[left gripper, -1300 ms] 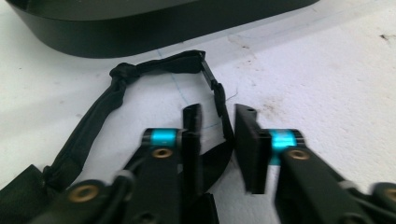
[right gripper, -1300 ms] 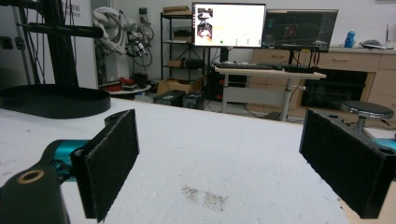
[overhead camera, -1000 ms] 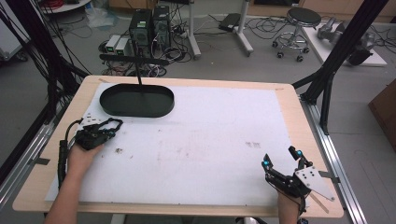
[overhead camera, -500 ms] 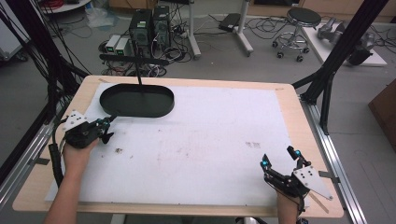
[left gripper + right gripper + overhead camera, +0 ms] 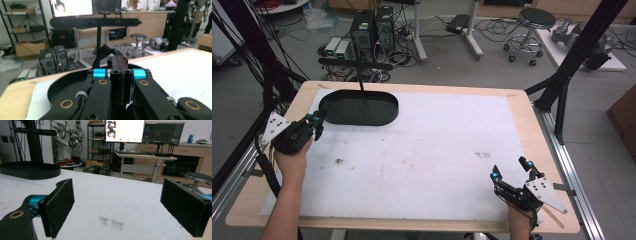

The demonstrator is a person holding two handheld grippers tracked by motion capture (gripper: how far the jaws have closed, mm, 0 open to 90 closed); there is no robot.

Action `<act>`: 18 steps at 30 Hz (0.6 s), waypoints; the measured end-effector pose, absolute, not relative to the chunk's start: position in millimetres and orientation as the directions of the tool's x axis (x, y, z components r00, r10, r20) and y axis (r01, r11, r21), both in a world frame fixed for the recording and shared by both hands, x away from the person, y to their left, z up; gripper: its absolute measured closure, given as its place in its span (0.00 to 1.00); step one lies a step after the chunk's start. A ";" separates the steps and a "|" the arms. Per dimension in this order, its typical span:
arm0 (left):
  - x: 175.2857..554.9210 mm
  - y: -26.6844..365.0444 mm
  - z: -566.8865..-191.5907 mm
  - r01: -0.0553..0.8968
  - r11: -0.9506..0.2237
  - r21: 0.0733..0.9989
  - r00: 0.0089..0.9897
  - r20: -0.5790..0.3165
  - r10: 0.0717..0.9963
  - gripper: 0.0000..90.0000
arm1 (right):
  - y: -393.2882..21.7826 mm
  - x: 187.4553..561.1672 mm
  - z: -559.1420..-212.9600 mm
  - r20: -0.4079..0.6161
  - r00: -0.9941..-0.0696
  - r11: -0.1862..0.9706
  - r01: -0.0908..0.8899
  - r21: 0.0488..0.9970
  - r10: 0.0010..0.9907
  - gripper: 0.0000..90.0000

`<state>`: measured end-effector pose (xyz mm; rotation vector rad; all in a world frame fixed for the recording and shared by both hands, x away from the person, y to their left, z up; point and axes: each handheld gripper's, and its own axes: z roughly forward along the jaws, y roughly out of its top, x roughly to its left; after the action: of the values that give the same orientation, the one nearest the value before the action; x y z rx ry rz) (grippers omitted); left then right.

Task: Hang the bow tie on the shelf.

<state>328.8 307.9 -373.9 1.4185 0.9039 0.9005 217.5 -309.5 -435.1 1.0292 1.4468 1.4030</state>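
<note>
We held the left gripper [image 5: 314, 121] with its jaws pressed together on nothing just beside the black oval tray [image 5: 358, 107] at the table's [image 5: 422, 85] far left, while the right gripper [image 5: 512, 170], jaws spread and empty, hovered near the front right corner.

No legible text, seemingly.

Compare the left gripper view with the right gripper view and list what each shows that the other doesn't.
Left gripper view alone: its own fingers pressed shut together, nothing between them, just over the rim of the black tray. Right gripper view alone: its fingers spread wide apart, and a patch of dark crumbs on the white sheet. Both share the black tray, the white sheet and the stool.
</note>
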 end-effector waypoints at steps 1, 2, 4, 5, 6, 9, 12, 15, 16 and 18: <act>329.1 307.1 -371.8 0.014 -0.029 0.999 0.401 0.021 0.916 1.00 | -309.6 217.6 -435.1 -0.029 -0.298 0.031 -0.001 1.000 0.954 0.12; 330.1 305.8 -367.8 -0.005 -0.025 1.000 0.385 0.025 0.923 1.00 | -309.7 217.3 -435.3 -0.027 -0.298 0.029 0.002 1.000 0.954 0.12; 330.7 305.4 -365.8 -0.015 -0.020 1.000 0.377 0.025 0.926 1.00 | -309.8 217.5 -435.4 -0.025 -0.297 0.027 0.003 1.000 0.955 0.12; 331.5 304.9 -363.8 -0.028 -0.013 1.000 0.368 0.023 0.930 1.00 | -309.9 217.5 -435.5 -0.026 -0.297 0.028 0.003 1.000 0.955 0.12; 333.2 305.0 -359.6 -0.047 -0.012 0.999 0.348 0.027 0.937 1.00 | -310.2 217.7 -435.6 -0.028 -0.297 0.030 0.001 1.000 0.954 0.12; 335.5 305.8 -355.1 -0.066 0.001 0.998 0.329 0.020 0.944 1.00 | -310.6 217.9 -435.7 -0.031 -0.297 0.033 0.000 0.999 0.954 0.12; 341.8 308.3 -345.8 -0.094 0.017 0.995 0.294 0.012 0.956 1.00 | -311.0 218.4 -436.4 -0.027 -0.300 0.030 0.006 1.000 0.954 0.12; 345.9 309.4 -341.4 -0.103 0.019 0.995 0.280 0.011 0.960 1.00 | -310.8 219.5 -437.0 -0.025 -0.299 0.029 0.010 1.000 0.954 0.12; 348.4 309.7 -339.4 -0.106 0.019 0.994 0.275 0.011 0.961 1.00 | -310.8 219.8 -437.2 -0.028 -0.301 0.033 0.010 0.999 0.953 0.12; 353.9 310.3 -336.3 -0.108 0.019 0.994 0.263 0.010 0.965 1.00 | -310.3 220.3 -437.5 -0.031 -0.304 0.035 0.009 0.999 0.952 0.12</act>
<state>353.9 310.3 -336.3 1.2392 0.9364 1.0590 220.3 -310.3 -437.5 1.0321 1.4593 1.3998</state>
